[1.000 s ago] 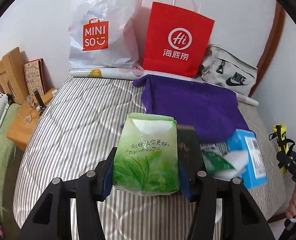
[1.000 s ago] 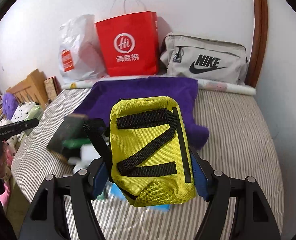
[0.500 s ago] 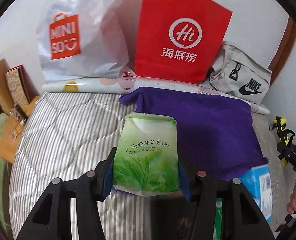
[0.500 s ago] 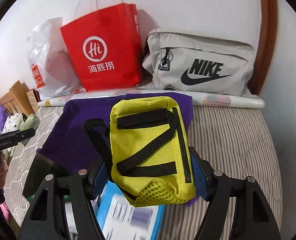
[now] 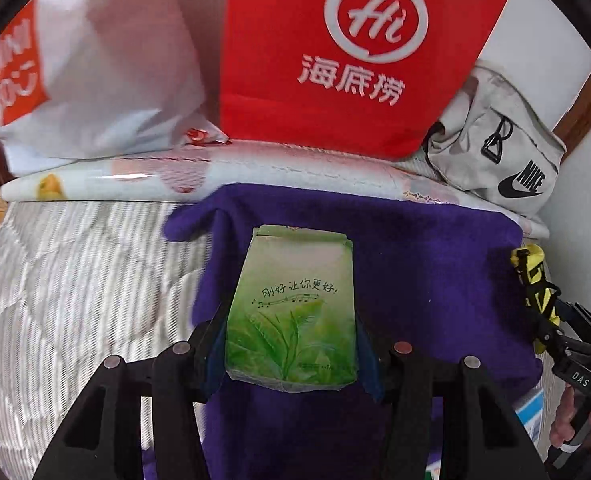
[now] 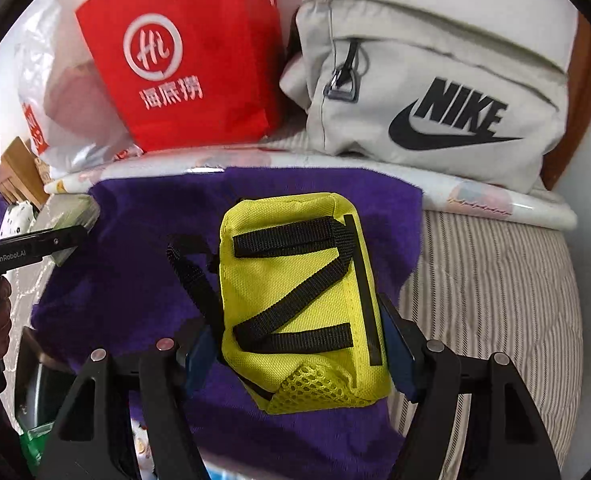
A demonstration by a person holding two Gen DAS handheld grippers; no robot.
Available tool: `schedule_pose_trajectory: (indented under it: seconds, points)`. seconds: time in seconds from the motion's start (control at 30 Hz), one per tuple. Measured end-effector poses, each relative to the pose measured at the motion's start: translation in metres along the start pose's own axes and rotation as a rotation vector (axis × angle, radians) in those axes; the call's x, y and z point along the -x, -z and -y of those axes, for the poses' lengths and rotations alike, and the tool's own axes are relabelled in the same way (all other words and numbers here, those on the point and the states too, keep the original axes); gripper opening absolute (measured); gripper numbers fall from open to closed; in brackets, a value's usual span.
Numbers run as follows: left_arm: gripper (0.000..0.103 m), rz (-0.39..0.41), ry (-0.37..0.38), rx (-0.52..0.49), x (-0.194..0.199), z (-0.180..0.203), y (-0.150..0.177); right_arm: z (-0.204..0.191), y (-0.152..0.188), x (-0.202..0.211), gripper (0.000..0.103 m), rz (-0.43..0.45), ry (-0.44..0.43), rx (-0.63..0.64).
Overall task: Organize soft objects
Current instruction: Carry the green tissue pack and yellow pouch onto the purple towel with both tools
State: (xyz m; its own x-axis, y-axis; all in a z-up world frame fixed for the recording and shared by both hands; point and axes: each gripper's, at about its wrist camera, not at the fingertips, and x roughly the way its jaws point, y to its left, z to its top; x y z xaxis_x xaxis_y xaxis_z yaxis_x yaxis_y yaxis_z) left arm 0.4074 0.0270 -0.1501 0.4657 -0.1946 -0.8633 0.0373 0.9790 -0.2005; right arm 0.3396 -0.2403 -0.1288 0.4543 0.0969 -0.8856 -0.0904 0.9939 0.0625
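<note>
Currently over striped bed (image 5: 75, 300), purple cloth (image 5: 435, 280) spread near the far wall; left gripper (image 5: 291, 344) clamps green tissue pack (image 5: 291, 312); right gripper (image 6: 299, 344) clamps yellow pouch (image 6: 295, 300); far: white plastic bag (image 5: 107, 72), red paper bag (image 5: 355, 52), grey Nike bag (image 6: 435, 92).

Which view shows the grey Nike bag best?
The right wrist view: the grey fabric Nike bag fills the upper right, logo and zipper pull plain. In the left wrist view it sits small and crumpled at the right edge, partly behind the red paper bag.
</note>
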Motion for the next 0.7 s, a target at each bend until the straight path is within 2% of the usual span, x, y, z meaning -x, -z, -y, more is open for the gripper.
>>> schedule_pose_trajectory:
  seconds: [0.23,0.4,0.57,0.7]
  points:
    - [0.052,-0.049,-0.011,-0.015,-0.028,0.005,-0.012,0.001,-0.005,-0.033,0.071,-0.082,-0.025,-0.004]
    - [0.052,-0.075,0.017,0.005,-0.036,-0.002,-0.018,-0.005,-0.012,-0.044,0.072,-0.12,-0.017,0.044]
    - [0.052,-0.097,0.005,-0.008,-0.042,0.0,-0.022,-0.012,-0.016,-0.059,0.072,-0.175,-0.014,0.072]
    - [0.06,-0.121,0.017,-0.026,-0.045,0.003,-0.024,-0.012,-0.018,-0.064,0.074,-0.202,-0.027,0.07]
